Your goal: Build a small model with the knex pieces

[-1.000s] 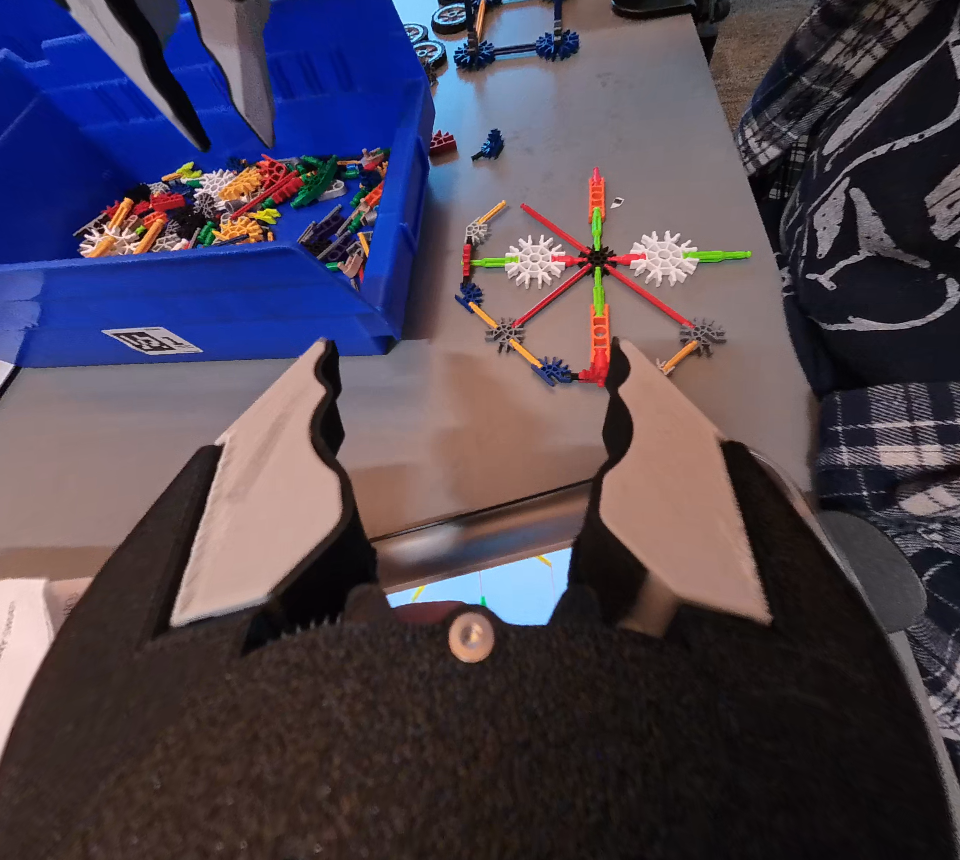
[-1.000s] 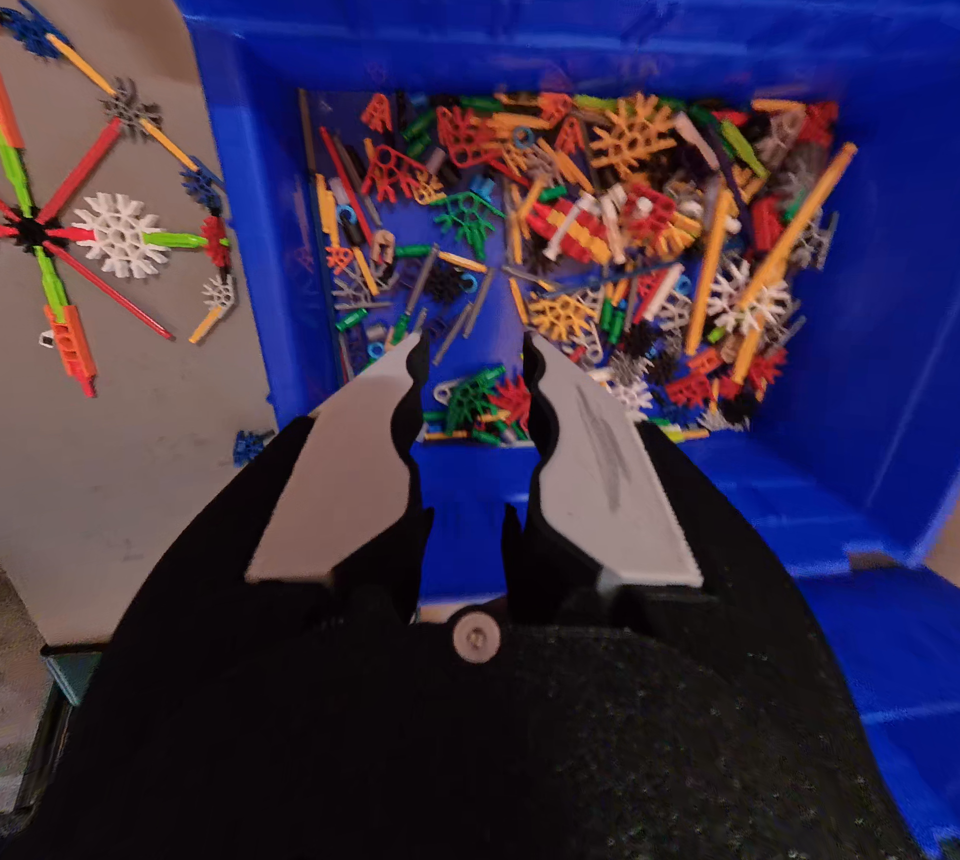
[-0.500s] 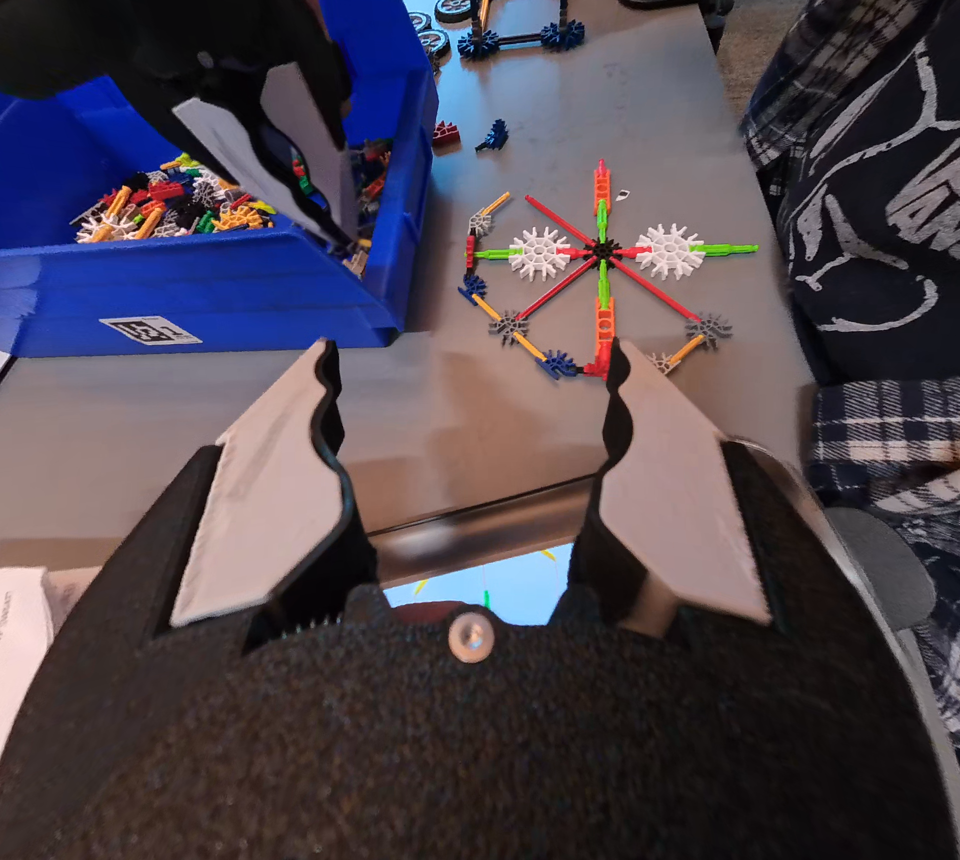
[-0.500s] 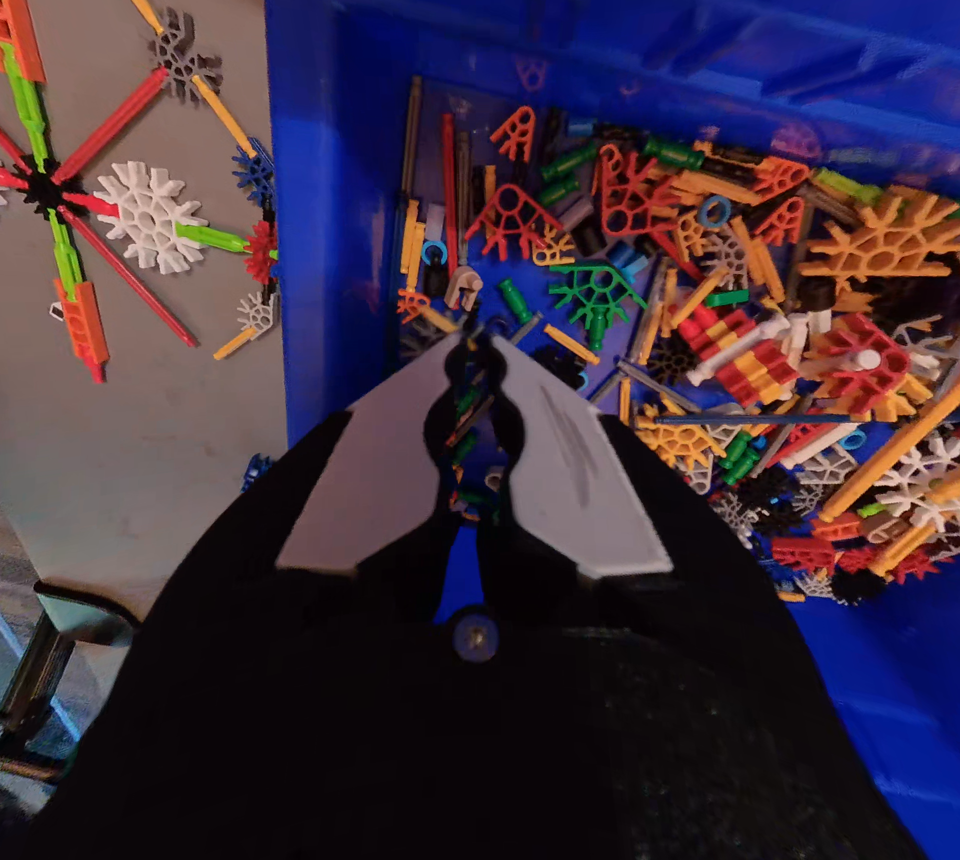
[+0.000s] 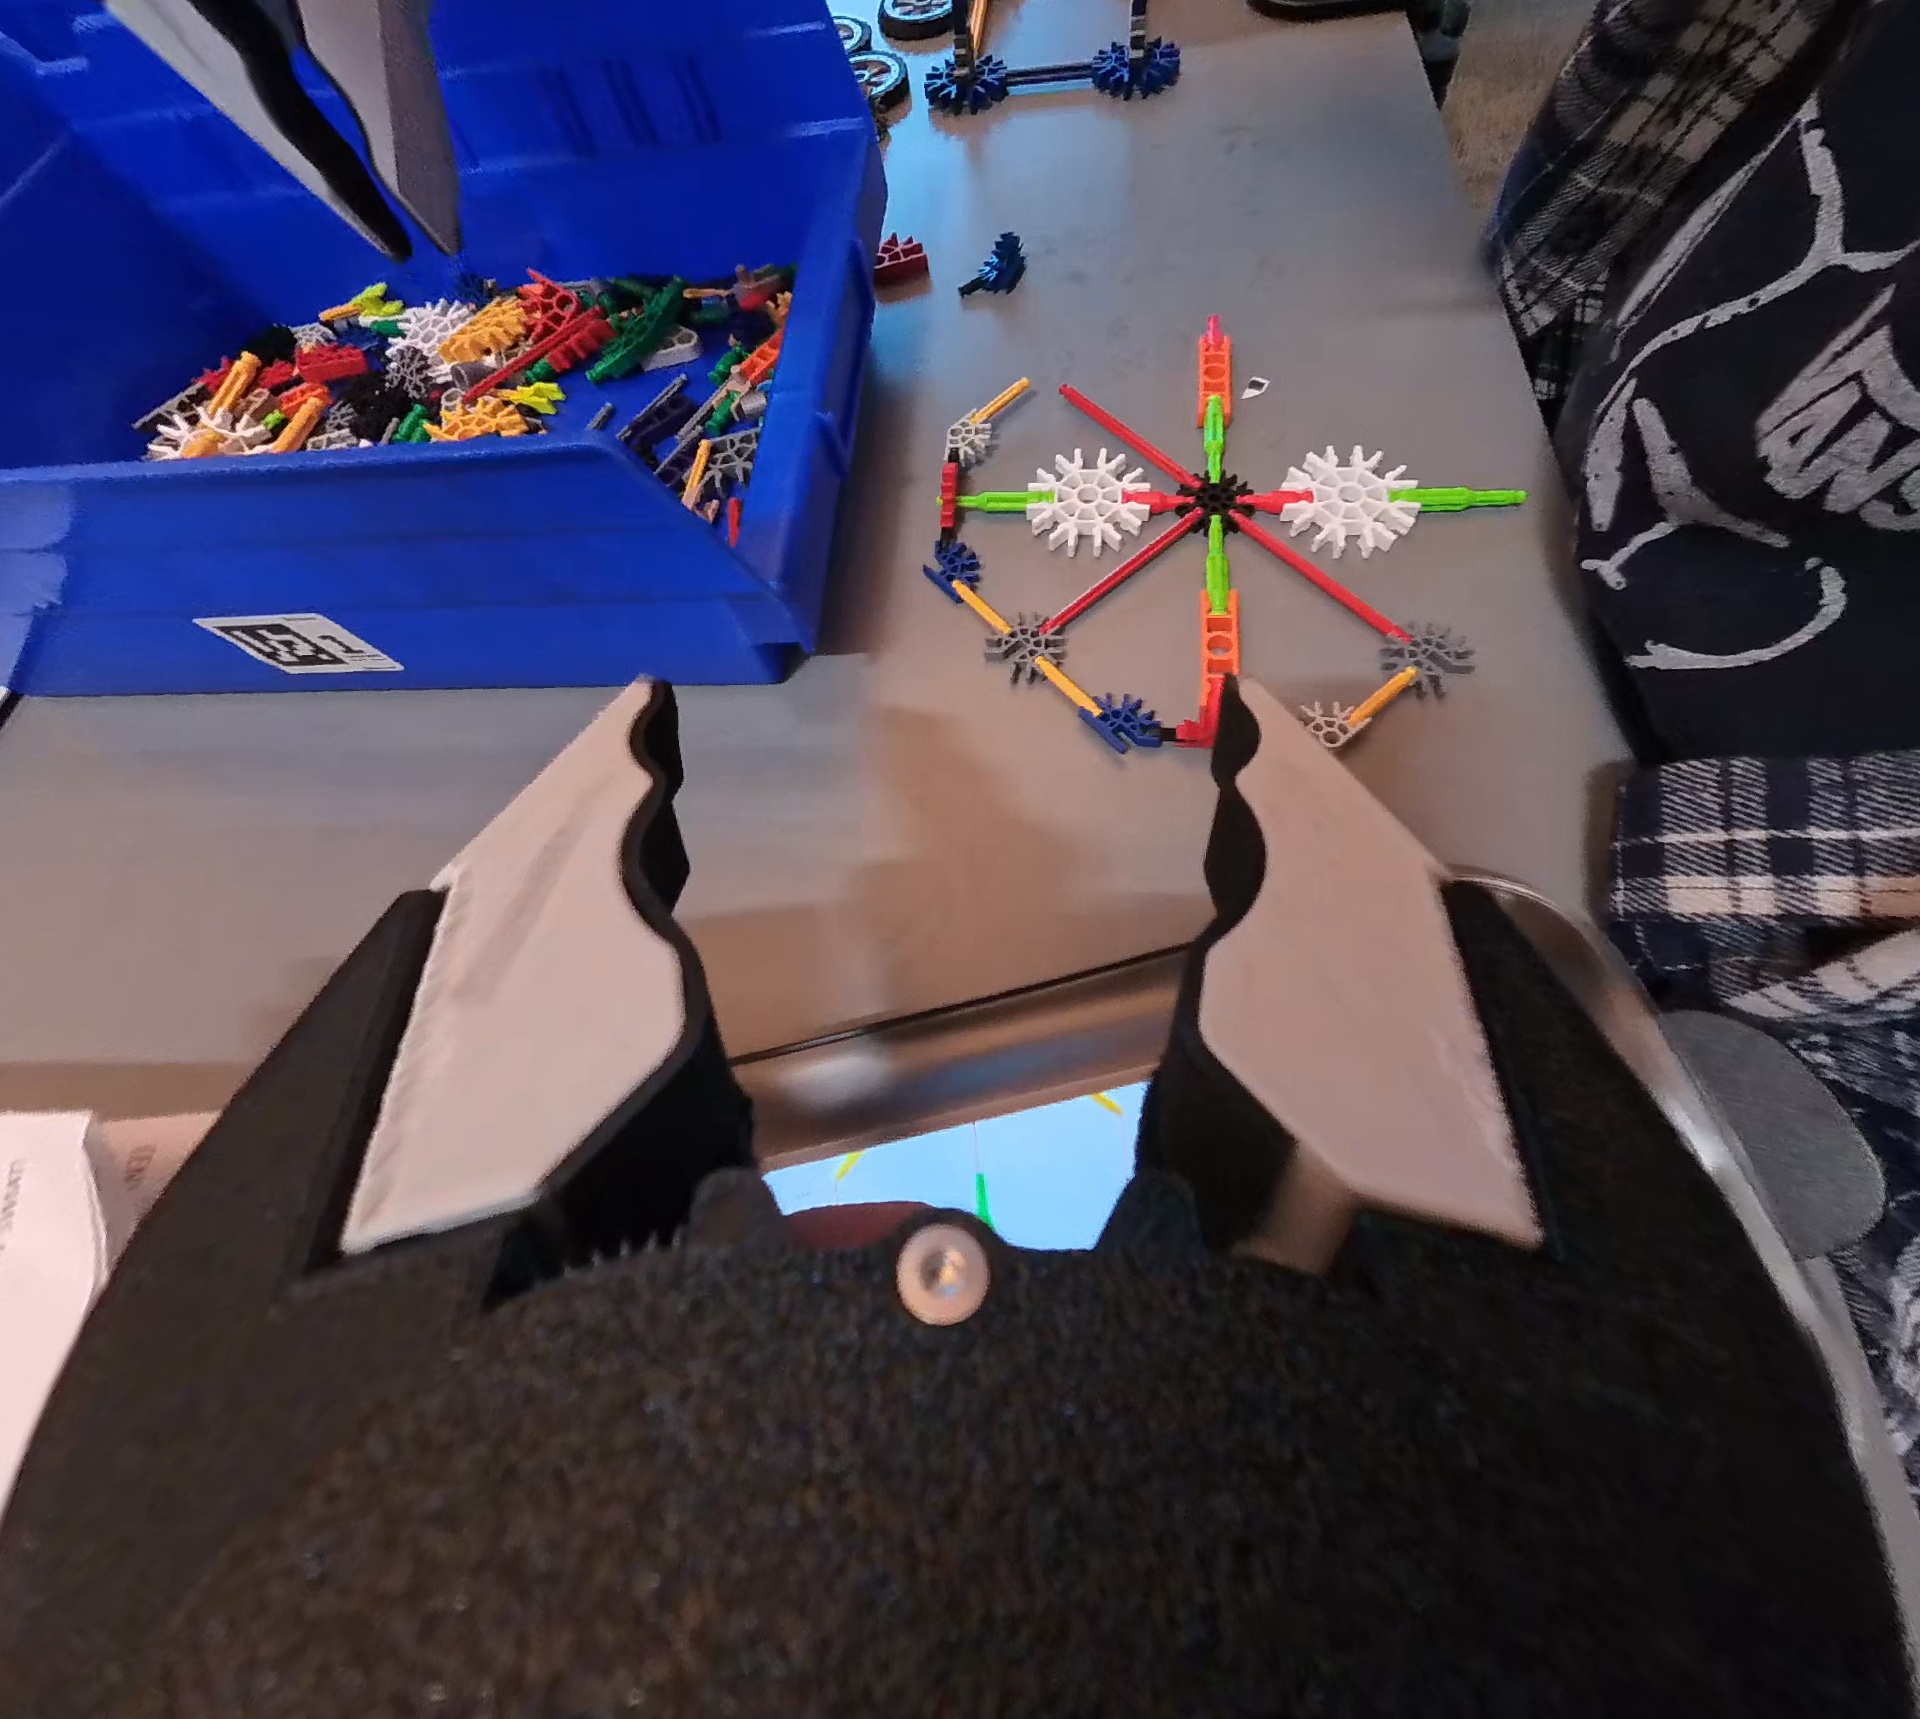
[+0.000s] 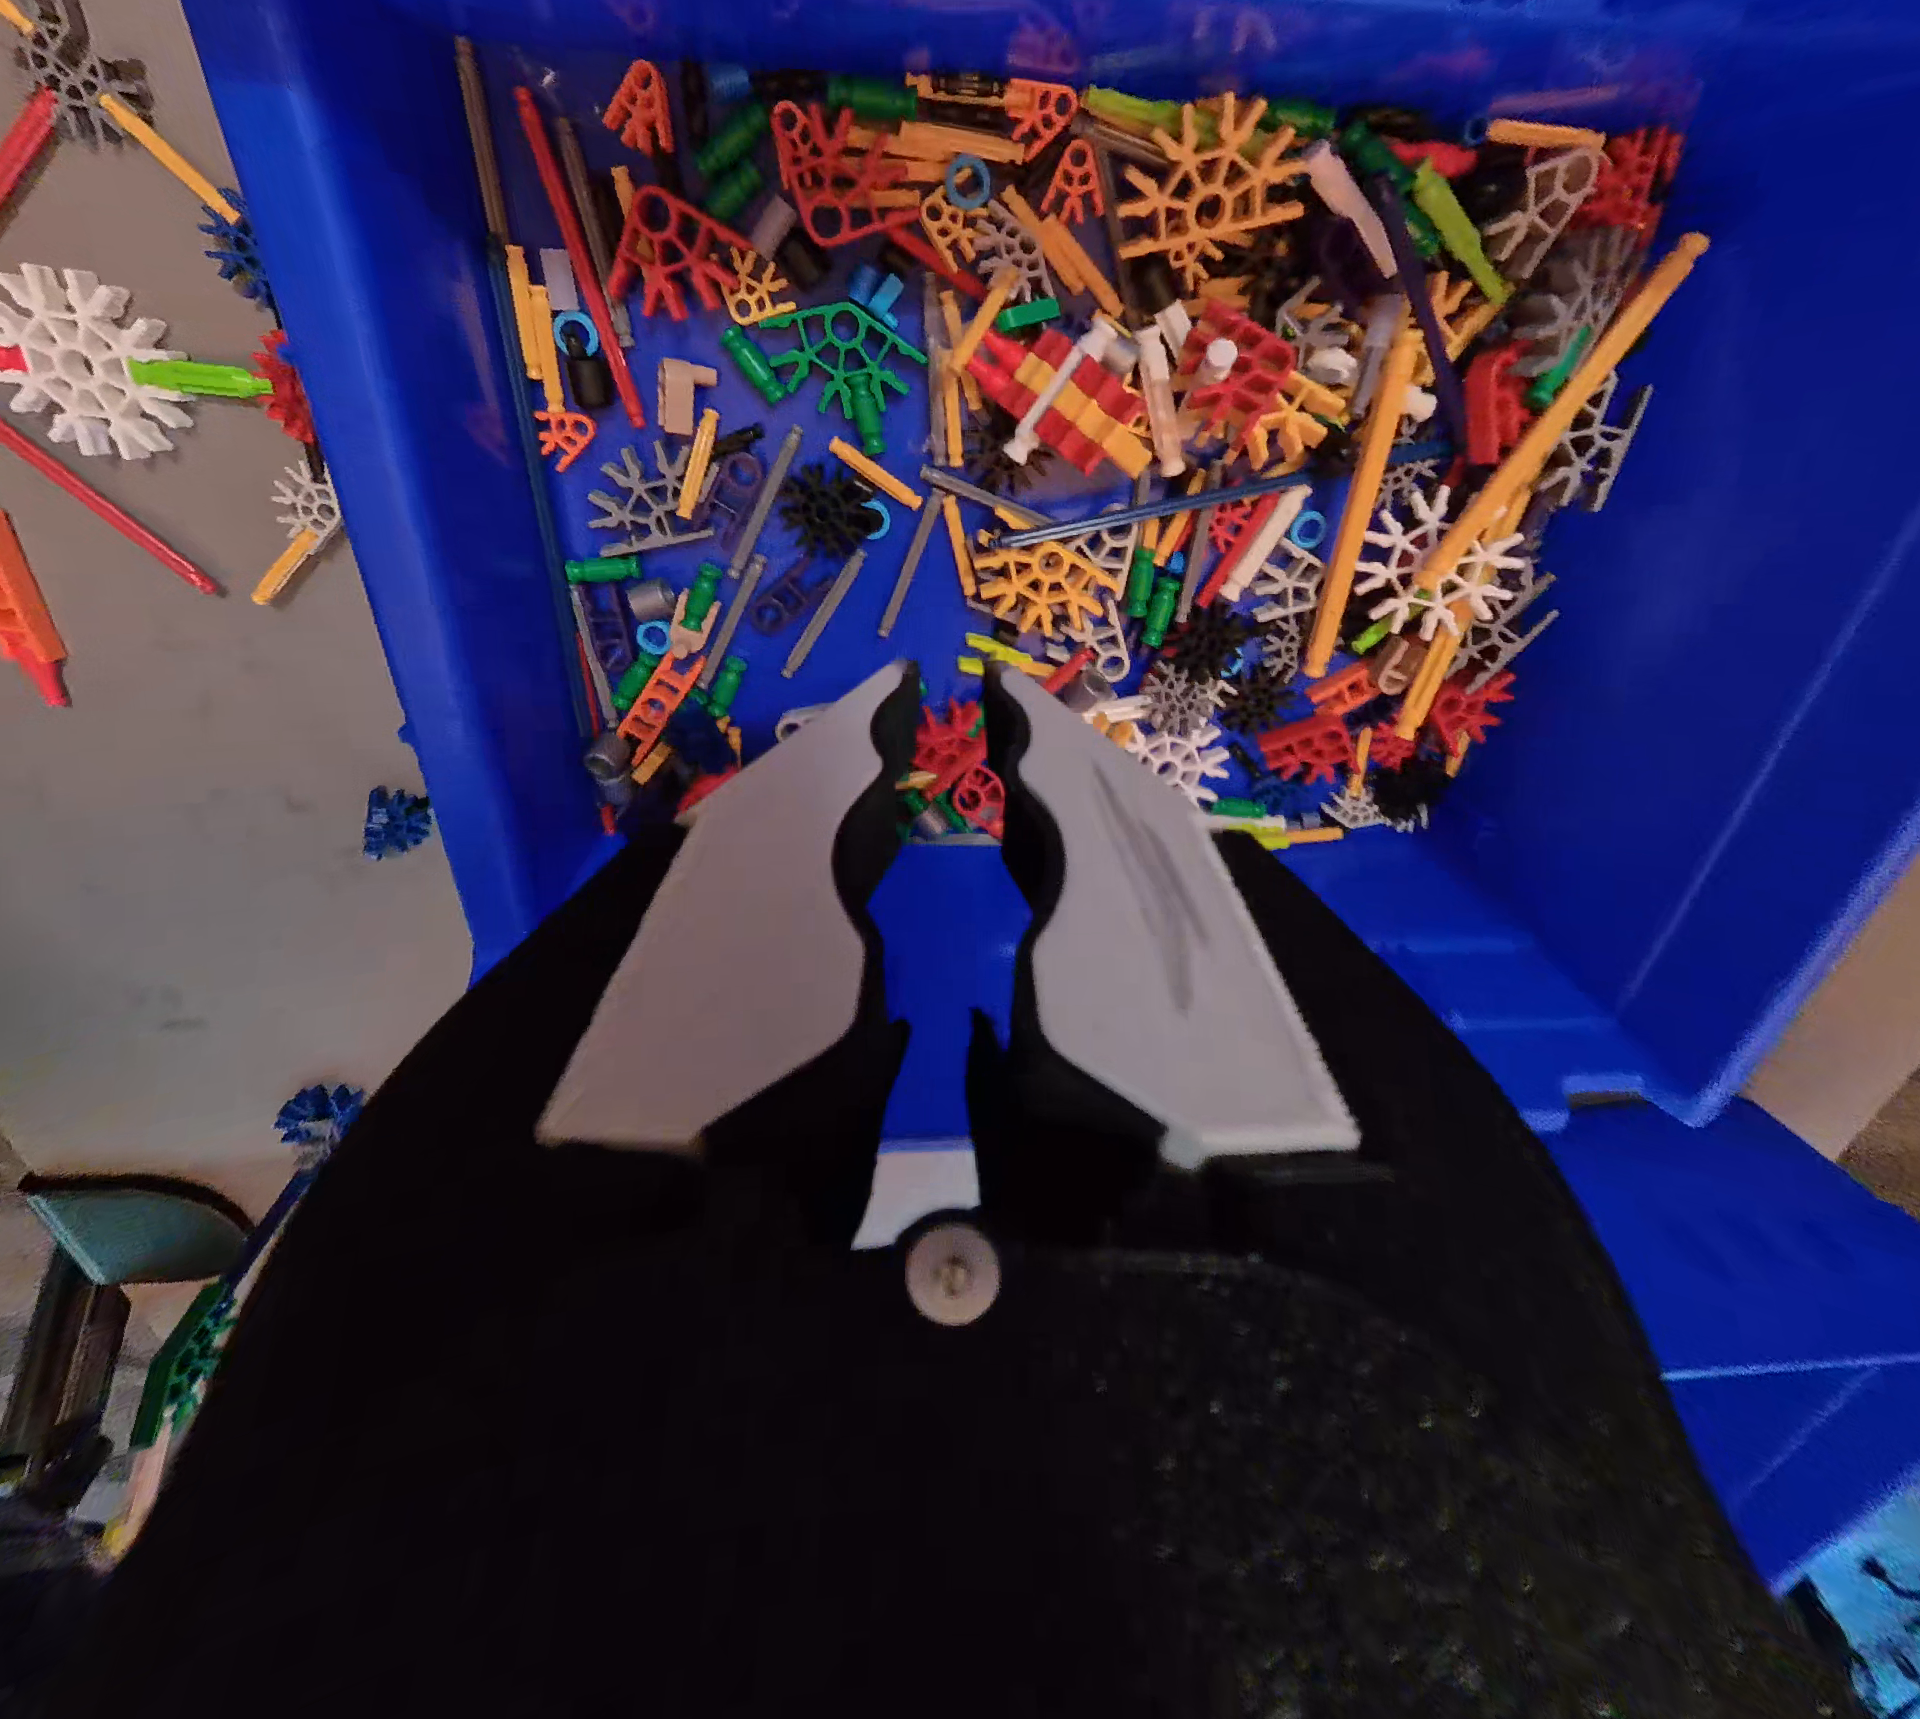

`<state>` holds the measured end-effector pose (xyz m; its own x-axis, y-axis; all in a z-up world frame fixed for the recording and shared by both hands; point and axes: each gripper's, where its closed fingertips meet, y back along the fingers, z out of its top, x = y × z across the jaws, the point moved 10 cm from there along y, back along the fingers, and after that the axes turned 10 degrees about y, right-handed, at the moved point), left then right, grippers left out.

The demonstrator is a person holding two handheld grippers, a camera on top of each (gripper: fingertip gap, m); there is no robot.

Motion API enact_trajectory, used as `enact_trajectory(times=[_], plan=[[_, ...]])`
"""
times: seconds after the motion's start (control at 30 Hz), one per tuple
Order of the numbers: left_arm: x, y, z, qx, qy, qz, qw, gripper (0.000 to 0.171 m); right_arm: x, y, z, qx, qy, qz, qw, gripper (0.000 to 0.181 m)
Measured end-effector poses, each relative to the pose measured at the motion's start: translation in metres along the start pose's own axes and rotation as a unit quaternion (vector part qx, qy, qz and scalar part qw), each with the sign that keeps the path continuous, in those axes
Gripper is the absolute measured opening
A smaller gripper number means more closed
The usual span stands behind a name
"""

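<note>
Blue bin [image 6: 1766, 630] of toy pieces | right claw [image 6: 948, 682] hanging above it, nearly closed, seemingly gripping nothing | left claw [image 5: 940, 703] gaping wide, empty, at lower frame over surface [image 5: 1299, 215].

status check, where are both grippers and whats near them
Left gripper jaws wide open, empty, above grey table beside flat rod-and-connector wheel model. Right gripper jaws narrowly apart, nothing visibly gripped, over blue plastic bin of mixed pieces.

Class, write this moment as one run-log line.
left gripper: open, over table | right gripper: narrowly open, above blue bin of parts
</note>
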<state>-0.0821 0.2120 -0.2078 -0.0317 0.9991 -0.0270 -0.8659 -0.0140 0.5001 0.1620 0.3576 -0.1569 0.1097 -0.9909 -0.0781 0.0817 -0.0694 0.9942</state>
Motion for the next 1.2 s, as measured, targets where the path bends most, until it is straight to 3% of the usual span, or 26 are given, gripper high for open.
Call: enact_trajectory(times=[0.33,0.67,0.83,1.0,1.2], plan=[[-0.001,-0.001,0.000,0.002,-0.001,0.004,1.000,0.101,-0.020,0.008,-0.017,0.028,-0.042,-0.056,0.997,0.046],[-0.001,-0.001,0.000,0.005,-0.002,0.008,1.000,0.101,-0.045,0.009,-0.021,-0.013,-0.090,-0.098,0.991,0.073],[-0.001,-0.002,0.000,0.007,-0.003,0.009,1.000,0.101,-0.050,-0.003,-0.012,-0.027,-0.069,-0.084,0.994,0.090],[0.000,-0.002,-0.001,0.010,-0.001,0.009,1.000,0.101,-0.056,-0.031,0.006,-0.016,-0.045,-0.061,0.997,0.095],[0.000,-0.001,-0.001,0.008,-0.002,0.011,1.000,0.101,-0.072,-0.052,0.019,-0.060,-0.057,-0.024,0.996,0.101]])
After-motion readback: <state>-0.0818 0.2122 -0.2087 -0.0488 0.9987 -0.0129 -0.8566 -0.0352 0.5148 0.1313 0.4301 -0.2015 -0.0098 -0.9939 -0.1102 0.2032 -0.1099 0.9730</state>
